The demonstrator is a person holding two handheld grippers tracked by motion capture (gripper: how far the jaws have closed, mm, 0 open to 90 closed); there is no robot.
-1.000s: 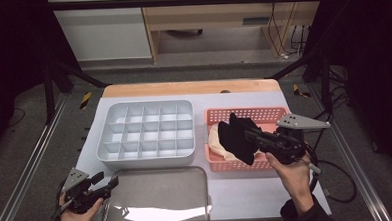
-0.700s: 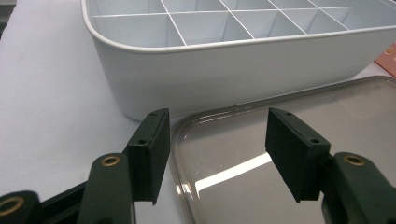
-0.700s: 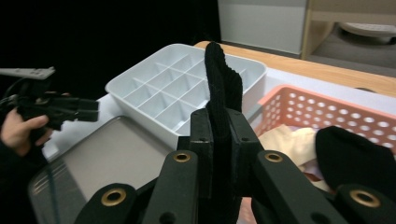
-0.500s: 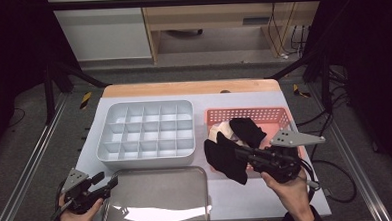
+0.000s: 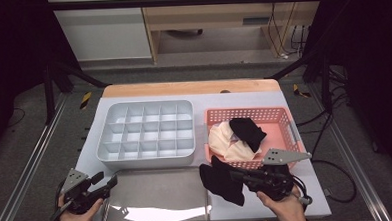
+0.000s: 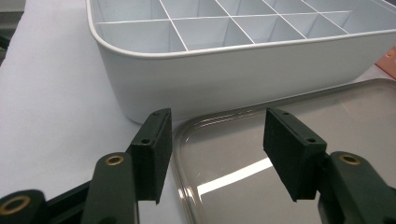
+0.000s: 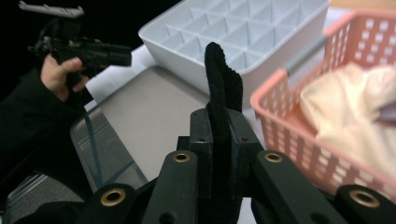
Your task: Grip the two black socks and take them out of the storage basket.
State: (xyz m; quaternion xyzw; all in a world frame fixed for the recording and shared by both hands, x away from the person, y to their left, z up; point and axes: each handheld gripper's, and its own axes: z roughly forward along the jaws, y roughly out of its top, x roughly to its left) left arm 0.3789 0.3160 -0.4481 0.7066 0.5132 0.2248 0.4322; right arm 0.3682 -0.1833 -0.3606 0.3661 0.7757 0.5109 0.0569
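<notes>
Holding a black sock point(image 5: 222, 182) pinched between its jaws, my right hand-held gripper point(image 5: 237, 178) sits low over the near right part of the tabletop point(image 5: 92, 122), just in front of the pink basket point(image 5: 284, 117). In the right gripper view the sock point(image 7: 223, 88) stands up from between the closed pads, which are clamped on the fabric. The sock hangs beside the right edge of the shiny metal tray point(image 5: 157, 192) that lies at the near middle of the tabletop.

Inside the pink basket lie a cream cloth point(image 5: 228, 141) and a second black sock point(image 5: 247, 131) resting on top of it.

My left hand-held gripper point(image 5: 109, 182) rests at the near left, its jaws apart with nothing between them; they have just been closing slightly. In the left gripper view its pads frame the tray's rounded corner point(image 6: 196, 135), with the white compartment box point(image 6: 243, 70) right behind. In the high view that box point(image 5: 145, 130) stands left of the basket.
</notes>
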